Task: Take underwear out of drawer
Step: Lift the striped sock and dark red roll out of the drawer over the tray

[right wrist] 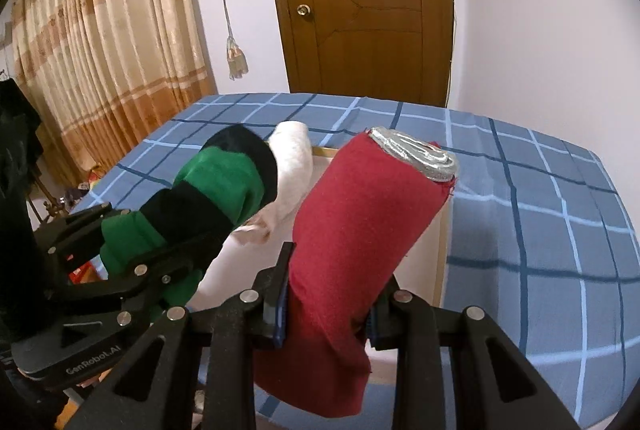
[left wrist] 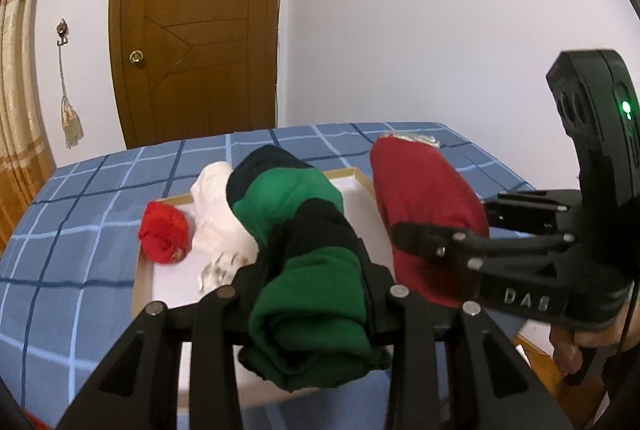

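a bed covered with a blue checked sheet fills the lower part of both views, and behind it a brown wooden door is set in a pale wall. a patterned beige and orange curtain is seen at the left of the right wrist view, with a tasselled cord hung from a wall hook between curtain and door.

on the sheet a shallow drawer with a white floor and light wooden rim is laid. it is held open side up, and a rolled white garment and a small bright red bundle are seen lying in it, the two just beside each other.

the green and black rolled underwear is clamped between the narrowed fingers of the left gripper and is carried above the drawer, clear of its floor. from the right wrist view the same roll is seen at the left, with the left gripper closed around its lower part.

the dark red rolled underwear is pinched between the blue-padded fingers of the right gripper, its far end showing a grey silvery waistband. it is tilted up and away from the camera, above the right side of the drawer. in the left wrist view that red roll is seen to the right of the green one, the two well apart, with the right gripper at its side and part of a hand below.
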{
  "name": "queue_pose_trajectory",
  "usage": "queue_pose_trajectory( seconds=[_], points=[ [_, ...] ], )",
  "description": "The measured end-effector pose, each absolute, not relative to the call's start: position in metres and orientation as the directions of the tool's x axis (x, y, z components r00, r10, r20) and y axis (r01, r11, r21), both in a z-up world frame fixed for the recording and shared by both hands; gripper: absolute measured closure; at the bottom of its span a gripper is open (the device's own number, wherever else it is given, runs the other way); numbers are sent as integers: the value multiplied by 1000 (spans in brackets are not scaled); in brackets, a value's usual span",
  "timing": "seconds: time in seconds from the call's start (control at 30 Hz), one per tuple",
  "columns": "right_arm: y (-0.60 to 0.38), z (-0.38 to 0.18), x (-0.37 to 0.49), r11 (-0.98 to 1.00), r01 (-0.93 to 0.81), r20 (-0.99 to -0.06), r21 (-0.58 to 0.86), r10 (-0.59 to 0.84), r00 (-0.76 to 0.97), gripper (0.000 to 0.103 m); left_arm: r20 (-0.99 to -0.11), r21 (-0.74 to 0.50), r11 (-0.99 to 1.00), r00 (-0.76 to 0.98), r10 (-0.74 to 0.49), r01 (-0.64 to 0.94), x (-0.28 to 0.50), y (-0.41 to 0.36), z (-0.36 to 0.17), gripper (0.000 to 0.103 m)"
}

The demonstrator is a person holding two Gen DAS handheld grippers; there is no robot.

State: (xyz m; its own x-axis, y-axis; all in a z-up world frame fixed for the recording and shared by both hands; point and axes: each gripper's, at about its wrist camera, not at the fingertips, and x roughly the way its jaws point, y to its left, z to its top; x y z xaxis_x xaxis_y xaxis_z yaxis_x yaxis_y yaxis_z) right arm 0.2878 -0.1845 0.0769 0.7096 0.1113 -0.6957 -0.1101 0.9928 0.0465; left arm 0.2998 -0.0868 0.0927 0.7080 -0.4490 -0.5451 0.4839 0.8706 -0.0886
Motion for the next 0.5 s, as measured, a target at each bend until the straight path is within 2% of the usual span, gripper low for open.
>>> queue_pose_trajectory(
  seconds=[0.5],
  points=[
    [-211,38,381,992,-129,-785,-4,76,614,72,-643,-128,898,654,-398,421,388,-117,47,68]
  ],
)
